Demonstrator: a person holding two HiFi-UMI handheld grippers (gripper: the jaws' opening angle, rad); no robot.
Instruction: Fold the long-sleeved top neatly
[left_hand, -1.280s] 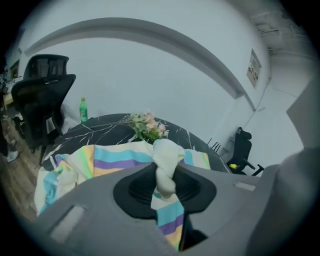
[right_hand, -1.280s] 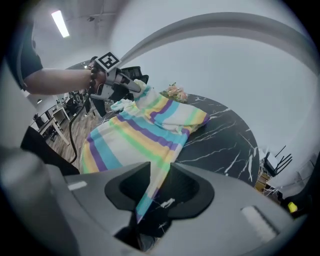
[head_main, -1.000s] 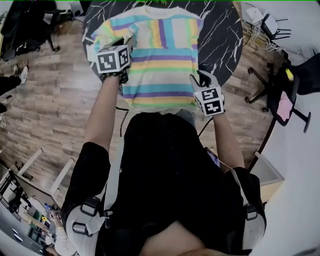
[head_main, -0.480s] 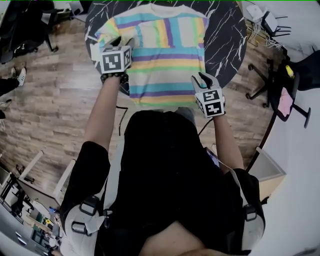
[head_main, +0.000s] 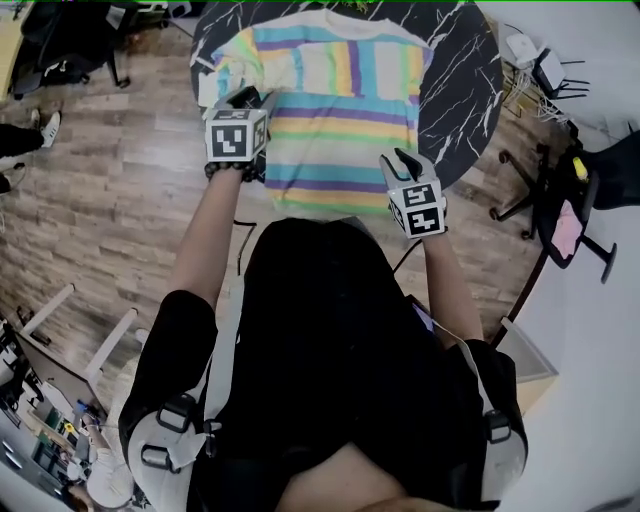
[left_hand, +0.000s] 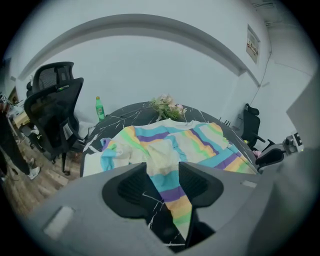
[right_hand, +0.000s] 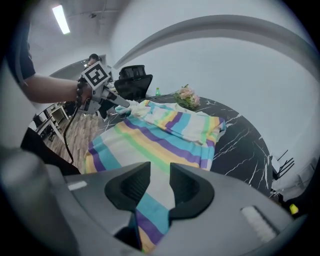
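The striped long-sleeved top (head_main: 340, 120) lies flat on the round black marble table (head_main: 455, 80), its sleeves folded in across the chest. My left gripper (head_main: 250, 100) hovers at the top's left edge. Its jaws have just been opening and now stand open (left_hand: 162, 172), with only the top's edge (left_hand: 172, 192) and the table showing through the gap. My right gripper (head_main: 400, 160) is at the hem's right corner. It is shut on the hem (right_hand: 160, 182), and striped cloth (right_hand: 150, 215) runs between its pads and hangs below them.
Black office chairs stand left (head_main: 60, 50) and right (head_main: 570, 190) of the table on the wood floor. Flowers (left_hand: 167, 105) and a green bottle (left_hand: 100, 107) are at the table's far side. White devices (head_main: 535, 50) sit at the upper right.
The left gripper has drawn back toward me along the top's left edge, with its jaws now apart. The right gripper has shifted a little leftward, still at the hem corner.
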